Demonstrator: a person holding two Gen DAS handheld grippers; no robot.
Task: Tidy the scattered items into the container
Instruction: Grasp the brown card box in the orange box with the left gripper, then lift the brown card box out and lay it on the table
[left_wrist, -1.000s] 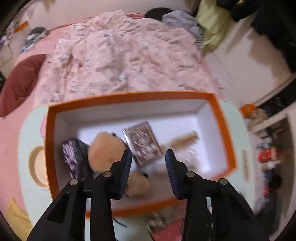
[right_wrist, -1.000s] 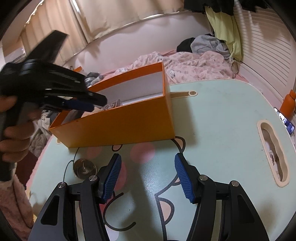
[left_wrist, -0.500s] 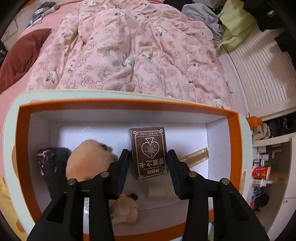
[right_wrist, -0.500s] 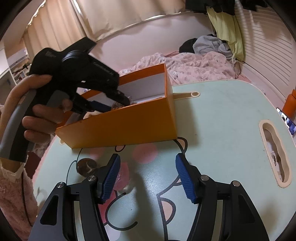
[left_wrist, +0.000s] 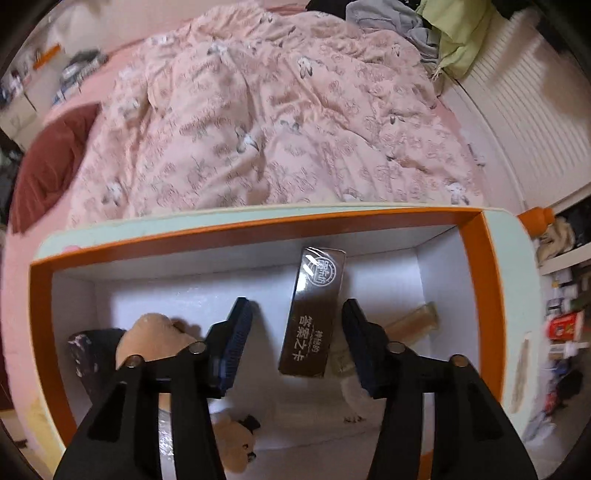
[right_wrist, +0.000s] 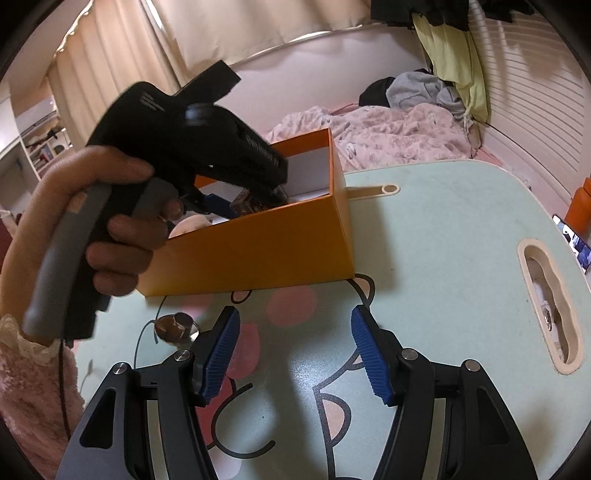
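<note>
The orange container (left_wrist: 484, 258) stands on the pale green table, white inside. My left gripper (left_wrist: 295, 302) points down into it. Its jaws are closing, with a brown card box (left_wrist: 314, 314) tilted on its narrow side between them. A clear gap shows at the left pad (left_wrist: 236, 332), so nothing presses the box. In the right wrist view a hand (right_wrist: 110, 229) holds that left gripper (right_wrist: 251, 203) over the container (right_wrist: 258, 254). My right gripper (right_wrist: 291, 343) hovers open above the table with nothing between its fingers. A small round metal item on a cord (right_wrist: 177, 326) lies left of it.
Inside the container lie a beige plush toy (left_wrist: 155, 339), a dark patterned pouch (left_wrist: 92, 354), a tan tube (left_wrist: 413, 321) and a small plush (left_wrist: 236, 439). A bed with a pink quilt (left_wrist: 277, 122) lies behind the table. The table has a handle cut-out (right_wrist: 550, 310) at the right.
The left gripper shifted over the container. The card box, face-up between the pads half a second ago, now shows its narrow side and leans away from the left pad. The right gripper stayed put.
</note>
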